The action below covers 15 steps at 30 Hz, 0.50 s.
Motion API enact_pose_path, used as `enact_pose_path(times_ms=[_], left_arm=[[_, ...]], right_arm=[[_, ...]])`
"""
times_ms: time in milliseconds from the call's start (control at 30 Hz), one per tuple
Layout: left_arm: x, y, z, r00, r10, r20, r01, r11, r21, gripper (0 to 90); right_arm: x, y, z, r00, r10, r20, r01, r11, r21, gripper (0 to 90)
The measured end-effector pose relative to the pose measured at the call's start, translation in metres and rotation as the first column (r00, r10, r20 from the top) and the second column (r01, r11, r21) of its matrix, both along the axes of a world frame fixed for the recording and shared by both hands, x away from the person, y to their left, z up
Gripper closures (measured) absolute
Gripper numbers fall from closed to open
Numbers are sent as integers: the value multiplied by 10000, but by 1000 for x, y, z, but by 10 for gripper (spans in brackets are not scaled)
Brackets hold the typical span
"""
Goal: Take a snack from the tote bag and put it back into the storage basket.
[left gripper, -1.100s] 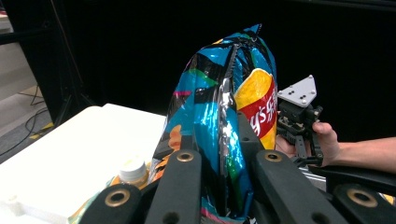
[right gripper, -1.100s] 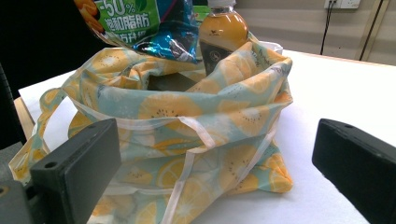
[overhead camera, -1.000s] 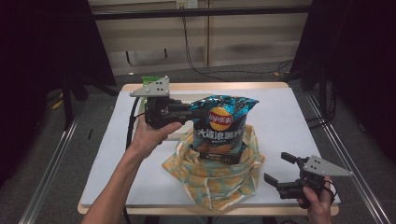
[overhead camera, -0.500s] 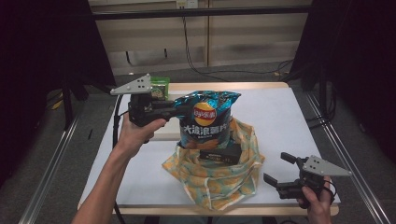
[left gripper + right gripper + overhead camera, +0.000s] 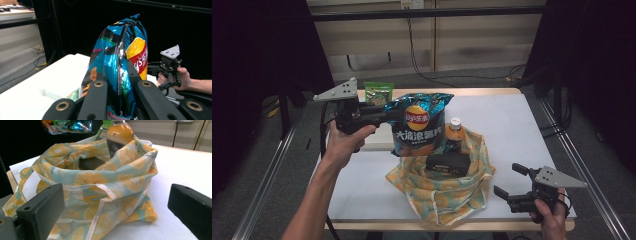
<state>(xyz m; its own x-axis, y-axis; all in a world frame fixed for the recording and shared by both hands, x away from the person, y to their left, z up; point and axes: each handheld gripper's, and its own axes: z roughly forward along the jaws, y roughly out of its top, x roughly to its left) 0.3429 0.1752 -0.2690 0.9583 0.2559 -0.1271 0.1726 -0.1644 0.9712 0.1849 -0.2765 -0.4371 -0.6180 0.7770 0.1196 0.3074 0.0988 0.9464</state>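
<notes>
Blue foil chip bag lifted clear of the lemon-print tote, pinched in the left gripper.

High view: carry it wide of the tote, grip firm; right gripper waits beside the tote, jaws spread, on the white table. Left gripper view: jaws clamp the bag's seam against black curtains. Right gripper view: an orange bottle stands inside the tote.

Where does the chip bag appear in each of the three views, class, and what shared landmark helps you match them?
High view: chip bag at centre, held up above the tote.
Left gripper view: centre, clamped between the near jaws.
Right gripper view: top left edge, its lower end showing.
Shared landmark: the fruit-print tote, clearest in the right gripper view.
</notes>
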Motion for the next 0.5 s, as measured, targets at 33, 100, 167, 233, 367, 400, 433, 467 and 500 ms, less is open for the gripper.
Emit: enact_pose_path(times_ms=[33, 100, 167, 233, 367, 400, 433, 467, 500], left_arm=[[1, 2, 2, 9999, 100, 34, -100, 9999, 25, 836], [4, 6, 4, 9996, 275, 40, -275, 9996, 16, 835], [8, 10, 5, 9994, 351, 25, -351, 9994, -10, 836], [13, 14, 5, 9988, 487, -2, -487, 9988, 84, 835], [27, 22, 3, 9974, 715, -114, -714, 9974, 74, 834], [30, 23, 2, 9971, 747, -151, -747, 9972, 41, 834], [35, 24, 1, 9965, 812, -176, -812, 9967, 32, 833], [39, 24, 1, 9957, 897, -242, -896, 9960, 21, 833], [43, 24, 0, 9950, 949, -300, -948, 9955, 47, 833]], right_arm=[[0, 0, 0, 10000, 24, -16, -24, 10000, -14, 6], [-1, 0, 0, 10000, -3, -18, 3, 10000, -2, 6], [-2, -1, 0, 10000, 9, -33, -9, 10000, 0, 6], [-1, -1, 0, 10000, 1, -10, -1, 10000, 5, 6], [0, 1, 0, 10000, 36, -49, -36, 10000, -36, 6], [0, 1, 0, 10000, 11, -71, -11, 10000, -64, 6], [0, 1, 0, 10000, 50, -84, -51, 10000, -29, 5], [0, 1, -1, 9999, 55, -86, -56, 10000, -32, 6], [0, 1, -1, 9999, 31, -150, -31, 10000, -3, 6]])
